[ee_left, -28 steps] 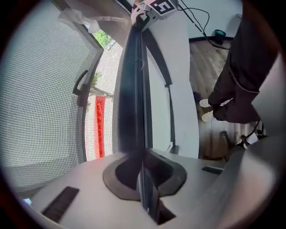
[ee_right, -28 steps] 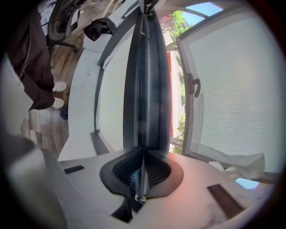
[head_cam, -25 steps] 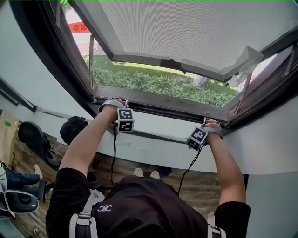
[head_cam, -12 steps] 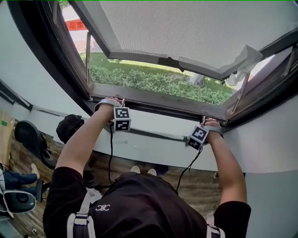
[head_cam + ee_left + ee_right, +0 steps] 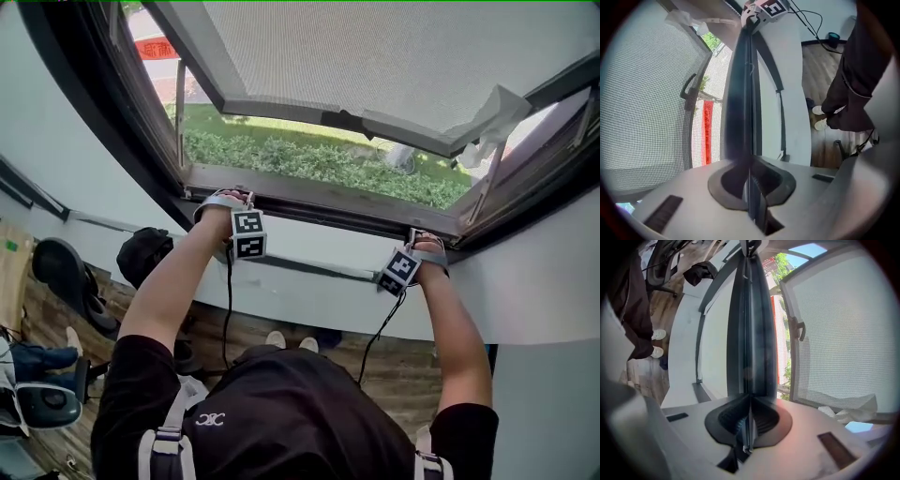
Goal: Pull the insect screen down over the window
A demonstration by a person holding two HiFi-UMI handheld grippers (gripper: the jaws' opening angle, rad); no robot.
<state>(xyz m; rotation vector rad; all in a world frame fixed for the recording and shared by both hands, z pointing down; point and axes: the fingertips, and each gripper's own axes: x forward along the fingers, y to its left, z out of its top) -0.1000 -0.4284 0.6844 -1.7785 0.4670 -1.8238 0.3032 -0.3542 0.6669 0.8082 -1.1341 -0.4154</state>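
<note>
**An office room with a window onto planted grounds**

The floor (image 5: pixel 412 370) is wood-look planking. Office chairs stand on it at the left: a black chair (image 5: pixel 61 272) and, nearer the camera, a grey chair (image 5: pixel 37 403). A plain white wall (image 5: pixel 319 300) runs under a wide, dark-framed window (image 5: pixel 319 195). Further along the room a small teal bin (image 5: pixel 833 36) stands on the floor. Outside lie a clipped hedge (image 5: pixel 309 161), a lawn (image 5: pixel 272 127) and a red banner (image 5: pixel 155 50), which suits a workplace more than a home.

Green hedge (image 5: pixel 319 161) & red banner (image 5: pixel 157 50) outside; dark chair (image 5: pixel 66 272) on wood floor (image 5: pixel 403 375), left.
</note>
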